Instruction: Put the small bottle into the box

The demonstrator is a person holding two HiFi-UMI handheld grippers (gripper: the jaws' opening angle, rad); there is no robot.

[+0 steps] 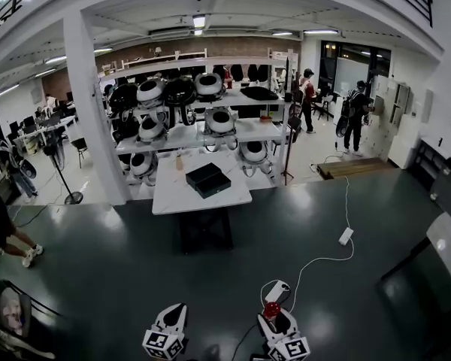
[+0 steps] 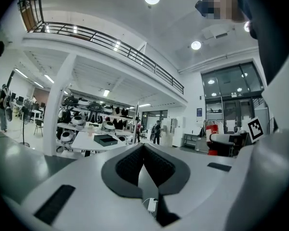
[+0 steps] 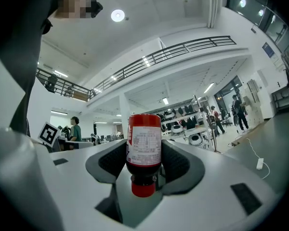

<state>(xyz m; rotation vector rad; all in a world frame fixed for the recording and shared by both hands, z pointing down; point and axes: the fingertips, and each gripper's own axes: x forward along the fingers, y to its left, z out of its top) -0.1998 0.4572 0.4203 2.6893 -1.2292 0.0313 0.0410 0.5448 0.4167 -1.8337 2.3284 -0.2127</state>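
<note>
Right gripper (image 1: 273, 316) sits at the bottom edge of the head view, its jaws pinching the bottle (image 3: 144, 148) across the labelled middle. In the right gripper view the ribbed pads press on both sides of the label. The red cap points back toward the camera and the other end points outward. The grip looks centred, with about as much bottle ahead of the pads as behind.

Left gripper (image 2: 144, 153) hangs beside it with its jaws pressed together at the tips and nothing between them.

The box (image 1: 207, 180) is black and lies on a white bench (image 1: 173, 194), well away across the dark floor, in front of shelves (image 1: 188, 135). Whether it is open I cannot tell at this distance.

The bottle looks small and light, with a stiff wall that holds its shape under the pads; glass or hard plastic, I cannot say. It seems full of dark liquid, so it probably has a little heft for its size. The round body and glossy label could let it twist or slide, so the present hold on the widest labelled part seems the right one; the narrow neck and cap would give less purchase. If it is glass, it should be set down gently rather than dropped.
</note>
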